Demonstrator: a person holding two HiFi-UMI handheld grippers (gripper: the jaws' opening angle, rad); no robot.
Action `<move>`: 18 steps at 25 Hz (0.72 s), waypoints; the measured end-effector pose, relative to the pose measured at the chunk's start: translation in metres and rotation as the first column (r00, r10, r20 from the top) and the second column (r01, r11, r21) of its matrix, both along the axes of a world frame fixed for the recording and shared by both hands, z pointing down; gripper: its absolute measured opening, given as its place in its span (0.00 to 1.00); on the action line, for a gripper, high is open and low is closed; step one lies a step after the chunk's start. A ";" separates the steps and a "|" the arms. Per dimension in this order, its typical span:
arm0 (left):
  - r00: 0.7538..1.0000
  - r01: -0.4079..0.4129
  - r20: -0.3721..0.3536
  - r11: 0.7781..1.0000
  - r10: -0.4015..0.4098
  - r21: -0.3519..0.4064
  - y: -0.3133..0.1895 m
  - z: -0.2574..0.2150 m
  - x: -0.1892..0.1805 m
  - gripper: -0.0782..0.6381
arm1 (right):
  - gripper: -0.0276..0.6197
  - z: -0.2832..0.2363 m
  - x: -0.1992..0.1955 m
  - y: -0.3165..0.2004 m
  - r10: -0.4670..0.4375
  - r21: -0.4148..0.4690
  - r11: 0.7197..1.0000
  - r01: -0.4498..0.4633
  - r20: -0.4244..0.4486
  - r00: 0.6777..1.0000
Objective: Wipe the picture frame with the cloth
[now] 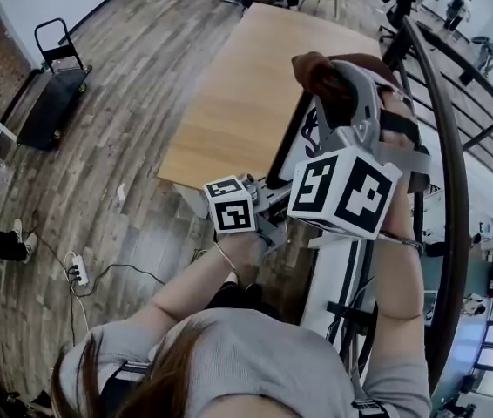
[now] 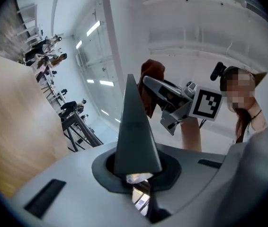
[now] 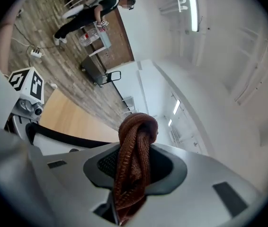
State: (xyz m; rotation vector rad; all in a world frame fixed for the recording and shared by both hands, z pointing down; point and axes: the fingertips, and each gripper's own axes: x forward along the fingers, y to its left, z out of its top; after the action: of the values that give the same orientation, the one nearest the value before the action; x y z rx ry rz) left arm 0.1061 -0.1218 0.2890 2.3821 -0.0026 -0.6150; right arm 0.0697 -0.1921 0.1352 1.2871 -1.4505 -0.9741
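In the head view both grippers are raised in front of me over the near end of a wooden table (image 1: pixel 238 85). My left gripper (image 1: pixel 262 192) is shut on the lower edge of a black picture frame (image 1: pixel 294 146) with a white picture, held upright. In the left gripper view the frame's dark edge (image 2: pixel 134 126) rises from between the shut jaws of that gripper (image 2: pixel 136 176). Right beside the frame's top, my right gripper (image 1: pixel 344 94) is shut on a bunched brown cloth (image 1: pixel 319 72). The cloth (image 3: pixel 135 155) fills the jaws of the right gripper (image 3: pixel 130 193).
A black cart (image 1: pixel 55 94) stands on the wooden floor at the left, a power strip (image 1: pixel 78 270) lies nearer. A dark curved railing (image 1: pixel 442 146) runs along the right. A person in black (image 3: pixel 84 13) bends over far off in the right gripper view.
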 end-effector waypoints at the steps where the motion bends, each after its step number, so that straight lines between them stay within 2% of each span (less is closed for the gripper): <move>1: 1.000 0.004 0.012 1.000 -0.004 0.024 0.003 -0.003 0.001 0.13 | 0.25 0.001 -0.001 -0.001 0.002 -0.004 1.000 -0.002 -0.012 1.000; 3: 1.000 0.002 0.020 0.999 -0.003 0.051 0.007 -0.007 0.001 0.13 | 0.25 0.004 -0.003 -0.003 0.010 -0.007 1.000 -0.010 -0.034 0.999; 7: 1.000 0.011 0.009 0.999 -0.011 0.053 0.007 -0.005 -0.003 0.13 | 0.25 0.015 -0.007 -0.002 0.008 -0.031 0.999 -0.010 -0.058 0.998; 14: 0.999 0.036 -0.005 0.999 -0.036 0.012 -0.004 -0.007 -0.006 0.13 | 0.25 0.051 -0.021 0.005 -0.027 -0.092 0.996 0.019 -0.093 0.995; 18: 0.999 0.049 -0.010 0.999 -0.048 0.020 -0.006 -0.012 -0.008 0.13 | 0.25 0.066 -0.034 0.019 -0.067 -0.126 0.991 0.053 -0.107 0.992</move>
State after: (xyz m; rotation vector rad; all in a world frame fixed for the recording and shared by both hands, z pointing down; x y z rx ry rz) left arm 0.0982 -0.1281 0.2769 2.4052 -0.0503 -0.6522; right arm 0.0357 -0.1730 0.2013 1.0891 -1.4472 -0.9649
